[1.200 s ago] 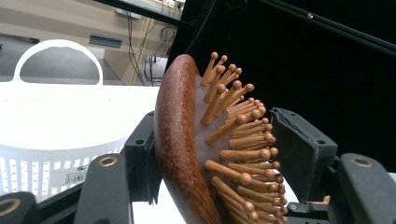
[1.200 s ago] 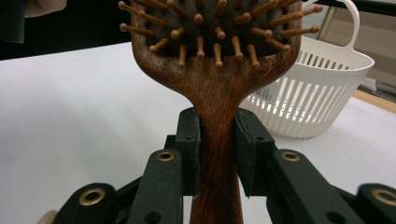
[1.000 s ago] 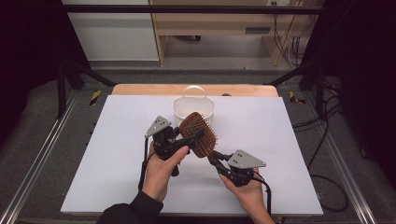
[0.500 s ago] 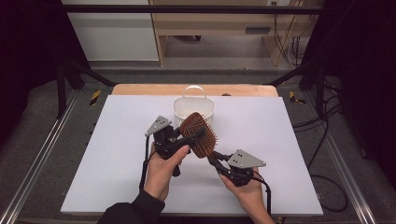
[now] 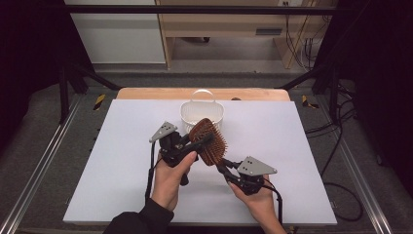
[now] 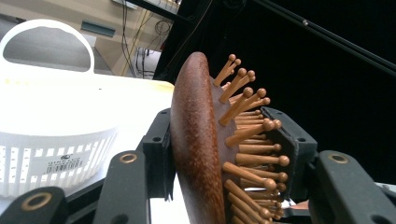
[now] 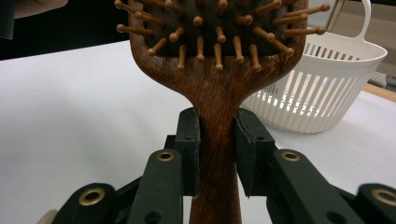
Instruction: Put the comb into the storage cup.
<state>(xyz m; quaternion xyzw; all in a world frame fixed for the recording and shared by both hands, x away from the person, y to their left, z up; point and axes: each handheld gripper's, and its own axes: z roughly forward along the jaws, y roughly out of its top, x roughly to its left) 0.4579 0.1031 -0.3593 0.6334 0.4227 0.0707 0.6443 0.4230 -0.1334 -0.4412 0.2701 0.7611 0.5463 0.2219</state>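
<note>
A brown wooden hairbrush (image 5: 210,142) with ball-tipped wooden bristles is held up over the white table, just in front of a white basket (image 5: 214,106). My right gripper (image 5: 223,168) is shut on its handle (image 7: 218,154), both pads tight on the wood. My left gripper (image 5: 200,140) straddles the brush head (image 6: 194,140): one pad lies on the smooth back and the other meets the bristle tips (image 6: 279,161). Its jaws have just been closing on the head.
The white slotted basket (image 6: 46,140) with a hoop handle stands upright behind the brush, close to the left gripper. A white board (image 5: 122,156) covers the table, with a wooden edge strip (image 5: 146,92) at the back. Dark frame bars and cables run along both sides.
The left gripper's jaws have drawn in slightly around the brush head. Both hands and the brush stay where they were.
</note>
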